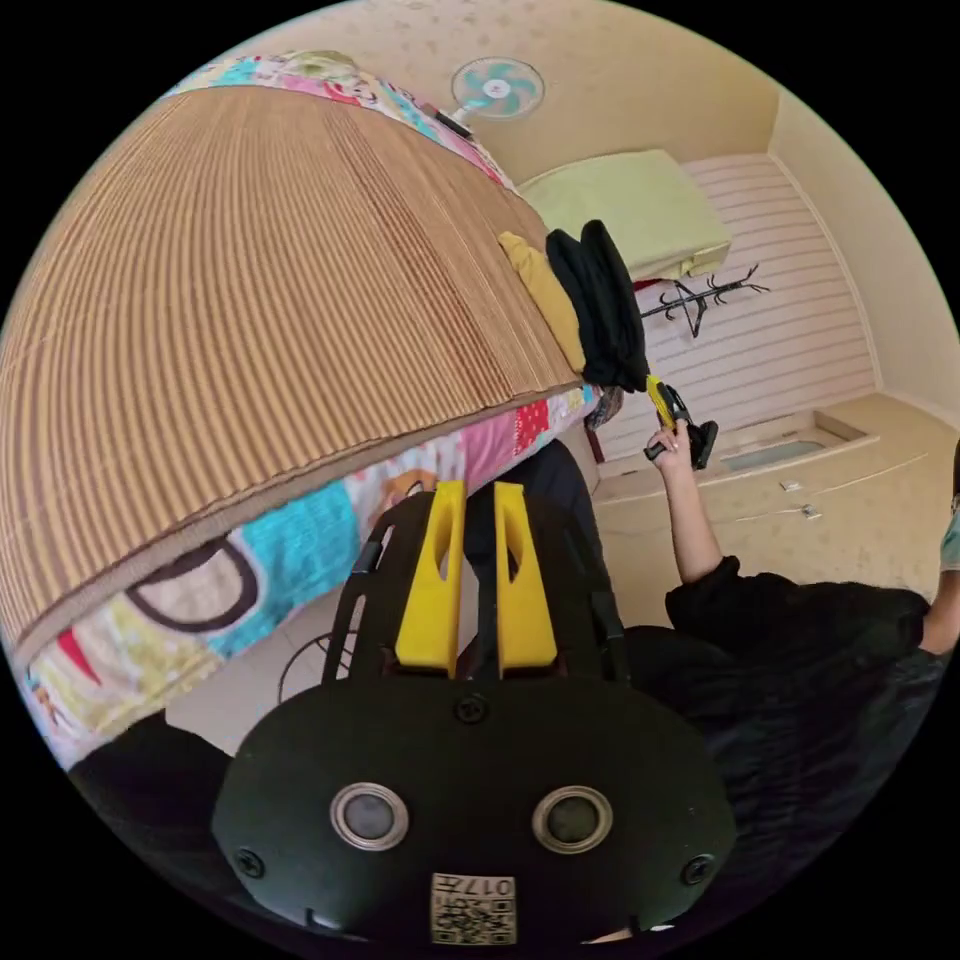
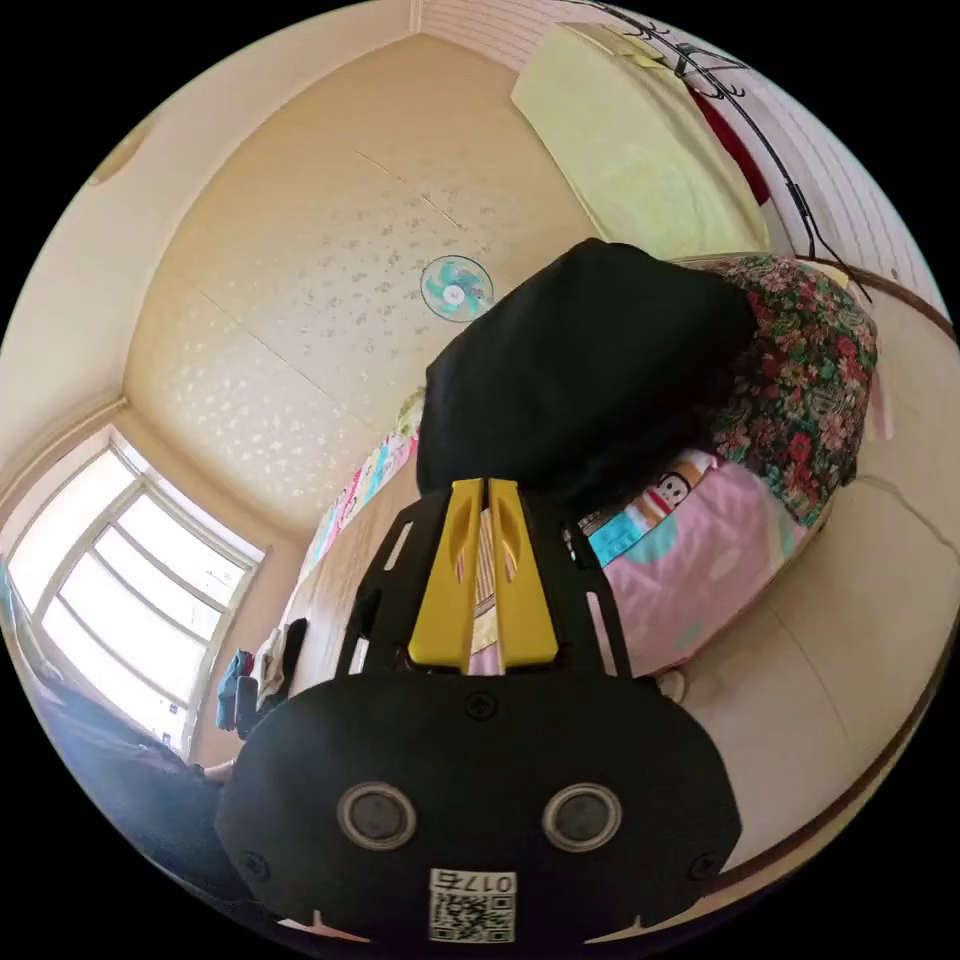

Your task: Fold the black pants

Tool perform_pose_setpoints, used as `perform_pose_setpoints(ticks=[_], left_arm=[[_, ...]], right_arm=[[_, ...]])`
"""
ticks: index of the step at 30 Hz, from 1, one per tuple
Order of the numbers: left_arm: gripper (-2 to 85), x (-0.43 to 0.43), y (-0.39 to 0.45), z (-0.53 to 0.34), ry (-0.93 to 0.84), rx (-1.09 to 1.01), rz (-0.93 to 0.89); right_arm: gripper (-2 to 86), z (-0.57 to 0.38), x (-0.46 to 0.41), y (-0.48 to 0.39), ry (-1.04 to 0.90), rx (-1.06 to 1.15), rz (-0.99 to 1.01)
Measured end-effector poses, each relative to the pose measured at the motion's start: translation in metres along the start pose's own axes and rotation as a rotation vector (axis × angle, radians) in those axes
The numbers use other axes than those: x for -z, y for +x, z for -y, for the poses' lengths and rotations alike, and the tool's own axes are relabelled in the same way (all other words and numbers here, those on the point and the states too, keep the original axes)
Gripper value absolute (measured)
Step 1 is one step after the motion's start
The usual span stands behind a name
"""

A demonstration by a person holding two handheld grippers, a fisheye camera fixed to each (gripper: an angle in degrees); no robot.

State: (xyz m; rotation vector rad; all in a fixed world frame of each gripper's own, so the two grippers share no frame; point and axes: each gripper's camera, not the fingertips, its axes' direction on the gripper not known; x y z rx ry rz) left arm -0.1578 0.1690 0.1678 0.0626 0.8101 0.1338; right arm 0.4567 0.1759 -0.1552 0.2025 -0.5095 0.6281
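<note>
The black pants lie folded in a thick bundle at the bed's edge, beside a folded yellow garment. A hand holds my right gripper just past the bundle, one yellow jaw touching its edge. In the right gripper view the pants sit straight ahead. My right gripper has its jaws pressed together, tips at the bundle's near edge, with no cloth seen between them. My left gripper hangs off the bed side, away from the pants. Its jaws stand a narrow gap apart and hold nothing.
A ribbed bamboo mat covers the bed over a colourful patterned sheet. A floral pillow lies beside the pants. The person's black sleeve and body are close by. A coat rack, a fan and a window stand further off.
</note>
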Motion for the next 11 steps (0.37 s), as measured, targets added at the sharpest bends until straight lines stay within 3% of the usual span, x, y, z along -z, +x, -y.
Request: perform_pose_setpoints(ticks=[3, 7, 9, 11], left_arm=[[0.8, 0.111, -0.028, -0.058, 0.308, 0.158, 0.165], [1.2, 0.225, -0.025, -0.105, 0.695, 0.275, 0.474], [6.3, 0.274, -0.029, -0.103, 0.833, 0.320, 0.645], [9.8, 0.301, -0.042, -0.081, 0.838, 0.339, 0.665]], right_arm=[[1.3, -0.079, -0.007, -0.030, -0.045, 0.035, 0.034], [0.6, -0.127, -0.029, -0.097, -0.310, 0.250, 0.145], [0.5, -0.127, -0.021, -0.118, -0.285, 0.313, 0.216], [0.5, -0.121, -0.009, -0.130, -0.171, 0.316, 0.358]])
